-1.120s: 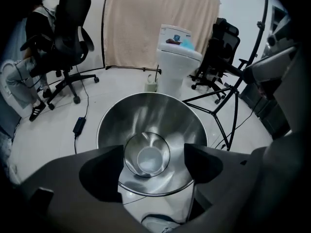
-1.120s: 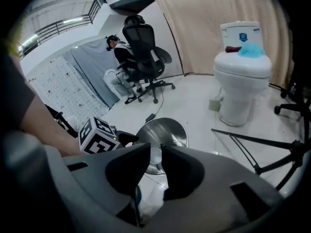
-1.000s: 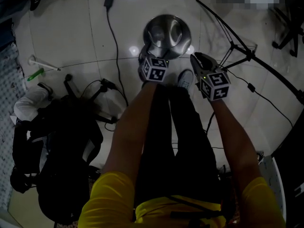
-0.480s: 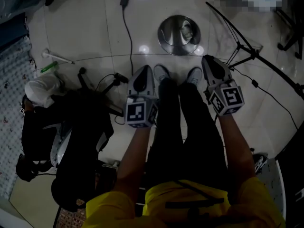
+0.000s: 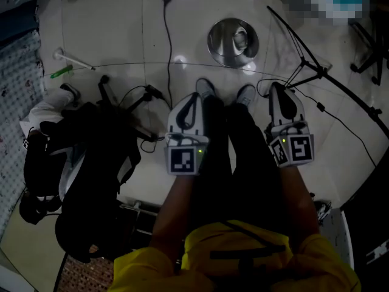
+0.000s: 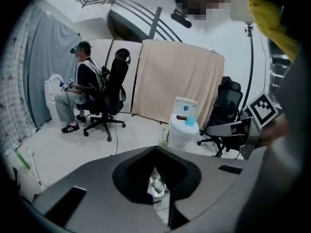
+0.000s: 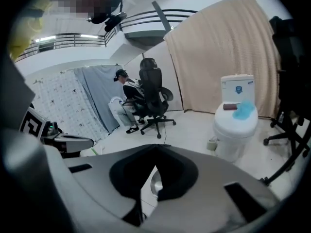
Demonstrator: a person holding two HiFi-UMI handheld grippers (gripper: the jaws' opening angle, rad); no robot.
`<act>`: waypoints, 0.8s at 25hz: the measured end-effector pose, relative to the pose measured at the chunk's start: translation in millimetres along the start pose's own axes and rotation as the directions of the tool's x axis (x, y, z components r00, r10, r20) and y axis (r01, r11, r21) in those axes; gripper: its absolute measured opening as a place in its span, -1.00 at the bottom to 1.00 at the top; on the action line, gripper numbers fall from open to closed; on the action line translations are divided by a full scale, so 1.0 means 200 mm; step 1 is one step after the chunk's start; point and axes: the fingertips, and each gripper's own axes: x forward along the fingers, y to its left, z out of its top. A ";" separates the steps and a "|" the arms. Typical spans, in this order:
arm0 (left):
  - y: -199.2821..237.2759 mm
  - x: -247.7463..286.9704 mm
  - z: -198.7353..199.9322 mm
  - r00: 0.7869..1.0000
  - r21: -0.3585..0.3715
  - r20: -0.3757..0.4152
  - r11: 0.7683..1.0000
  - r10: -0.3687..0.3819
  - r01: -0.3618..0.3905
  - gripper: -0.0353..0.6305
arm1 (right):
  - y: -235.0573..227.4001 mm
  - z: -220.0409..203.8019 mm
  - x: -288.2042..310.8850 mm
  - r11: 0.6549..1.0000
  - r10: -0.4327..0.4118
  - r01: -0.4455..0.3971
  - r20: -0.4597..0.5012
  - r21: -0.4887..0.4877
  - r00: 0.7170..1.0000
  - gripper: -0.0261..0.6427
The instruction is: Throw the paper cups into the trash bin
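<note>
The round metal trash bin (image 5: 233, 41) stands on the tiled floor in front of the person's shoes, and a crumpled paper cup (image 5: 241, 38) lies inside it. My left gripper (image 5: 196, 96) is held above the left leg, short of the bin, shut and empty. Over the right leg my right gripper (image 5: 278, 88) is likewise shut with nothing in it. In the left gripper view the closed jaws of the left gripper (image 6: 155, 150) frame a sliver of the bin (image 6: 158, 188). Below the closed right gripper (image 7: 156, 148), the right gripper view shows the bin's rim (image 7: 155, 183).
A black office chair with bags (image 5: 91, 163) stands at the left. Cables (image 5: 165, 23) run across the floor and a tripod stand (image 5: 316, 69) spreads at the right. Ahead stand a white toilet (image 6: 184, 125), a beige curtain (image 6: 175, 81) and a seated person (image 6: 80, 93).
Both grippers have drawn back from over the bin toward the person's legs. The left one, which hung at the bin's rim, now sits well short of it.
</note>
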 end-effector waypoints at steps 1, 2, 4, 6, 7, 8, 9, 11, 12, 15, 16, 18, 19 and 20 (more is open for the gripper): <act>-0.01 -0.01 0.01 1.000 0.007 0.015 1.000 0.004 -0.005 -0.89 | 0.00 -0.02 0.00 1.000 -0.008 0.008 -0.007 -0.004 1.000 -0.91; -0.01 -0.01 0.00 1.000 0.005 0.020 1.000 0.007 -0.007 -0.89 | 0.00 -0.03 0.00 1.000 -0.013 0.013 -0.015 -0.007 1.000 -0.91; 0.00 -0.02 -0.02 1.000 -0.007 0.009 1.000 0.006 -0.006 -0.80 | 0.01 -0.07 0.01 1.000 -0.020 0.020 -0.025 -0.011 0.999 -0.91; 0.02 -0.01 -0.05 1.000 -0.026 0.004 1.000 0.000 0.000 -0.57 | 0.01 -0.10 0.03 0.999 -0.029 0.028 -0.038 -0.017 0.999 -0.91; 0.02 -0.01 -0.05 1.000 -0.034 0.008 0.999 -0.003 0.003 -0.41 | 0.01 -0.11 0.03 0.999 -0.034 0.033 -0.046 -0.020 0.998 -0.91; 0.02 -0.02 -0.06 1.000 -0.038 0.010 0.999 -0.005 0.005 -0.30 | 0.02 -0.12 0.04 0.999 -0.037 0.036 -0.049 -0.020 0.998 -0.91; 0.03 -0.01 -0.07 1.000 -0.041 0.007 0.999 -0.007 0.007 -0.29 | 0.02 -0.12 0.05 0.999 -0.038 0.037 -0.048 -0.016 0.998 -0.91; 0.03 0.00 -0.11 1.000 -0.050 -0.013 0.999 -0.017 0.016 -0.05 | 0.03 -0.11 0.07 0.999 -0.037 0.037 -0.045 -0.009 0.998 -0.91; 0.02 0.01 -0.12 0.999 -0.056 -0.019 0.998 -0.030 0.029 0.05 | 0.04 -0.11 0.09 0.999 -0.036 0.036 -0.045 -0.010 0.998 -0.91; -0.05 0.04 -0.11 0.995 -0.038 -0.002 0.995 -0.097 0.097 0.06 | 0.05 -0.11 0.10 1.000 -0.028 0.027 -0.045 -0.009 0.999 -0.91; -0.06 0.04 -0.10 0.994 -0.029 0.002 0.994 -0.107 0.107 0.06 | 0.06 -0.12 0.10 1.000 -0.025 0.024 -0.047 -0.008 0.999 -0.91; -0.07 0.05 -0.10 0.995 -0.027 0.008 0.995 -0.099 0.099 -0.06 | 0.08 -0.13 0.11 1.000 -0.018 0.017 -0.051 -0.006 0.999 -0.91; -0.06 0.05 -0.10 0.996 -0.031 0.010 0.995 -0.089 0.090 -0.26 | 0.08 -0.13 0.11 1.000 -0.015 0.014 -0.054 -0.008 0.998 -0.91; -0.05 0.05 -0.10 0.997 -0.039 0.012 0.996 -0.077 0.078 -0.33 | 0.09 -0.14 0.11 1.000 -0.012 0.011 -0.058 -0.011 0.998 -0.91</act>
